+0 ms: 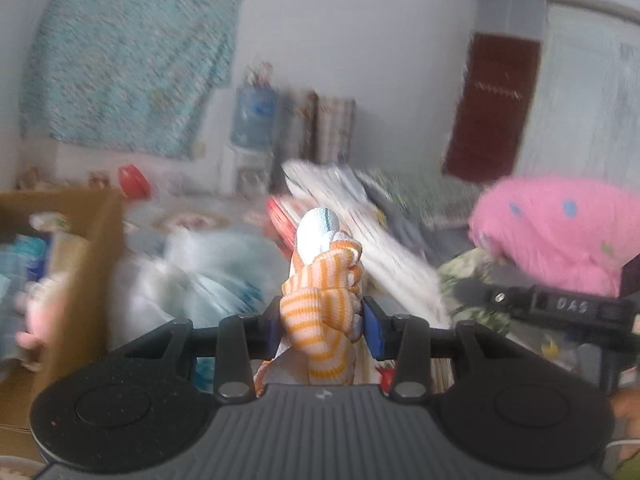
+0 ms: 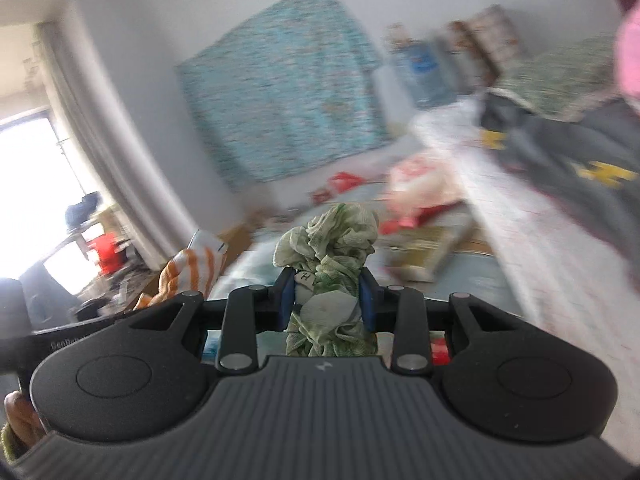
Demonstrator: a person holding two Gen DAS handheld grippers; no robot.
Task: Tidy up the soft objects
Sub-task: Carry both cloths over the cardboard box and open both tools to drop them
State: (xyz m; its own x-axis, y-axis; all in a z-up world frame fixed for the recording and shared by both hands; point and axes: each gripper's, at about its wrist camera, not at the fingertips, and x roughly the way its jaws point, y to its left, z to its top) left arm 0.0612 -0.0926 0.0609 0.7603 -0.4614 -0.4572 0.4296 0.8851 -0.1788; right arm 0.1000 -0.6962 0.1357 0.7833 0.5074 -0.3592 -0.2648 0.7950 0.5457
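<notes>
Left wrist view: we see the left gripper [image 1: 322, 316] with its fingers [image 1: 374, 328] partly closed, blue pads pressing both sides of an orange-striped cloth [image 1: 320, 312] bunched between them. A pale blue-white part of that cloth sticks up past the fingertips. Left of it stands a cardboard box [image 1: 92, 272] with soft items inside, too blurred to name. Behind the cloth lies a white-blue bundle [image 1: 200, 268] and a heap of folded fabric [image 1: 360, 216]. A pink dotted pillow [image 1: 560, 232] sits at right, just above the right gripper's black body [image 1: 560, 306]. A teal blanket [image 1: 128, 60] hangs on the wall.

Right wrist view: the right gripper [image 2: 326, 300] has its fingers [image 2: 286, 296] closed narrow on a green-white crumpled cloth [image 2: 332, 248], which bulges above and below the pads. We see the orange-striped cloth at lower left, held up beside the left gripper's body, well apart from the green one. Dark fabric with yellow marks [image 2: 568, 148] lies at right over white bedding [image 2: 500, 208]. Background is motion-blurred, so smaller items we cannot tell.
</notes>
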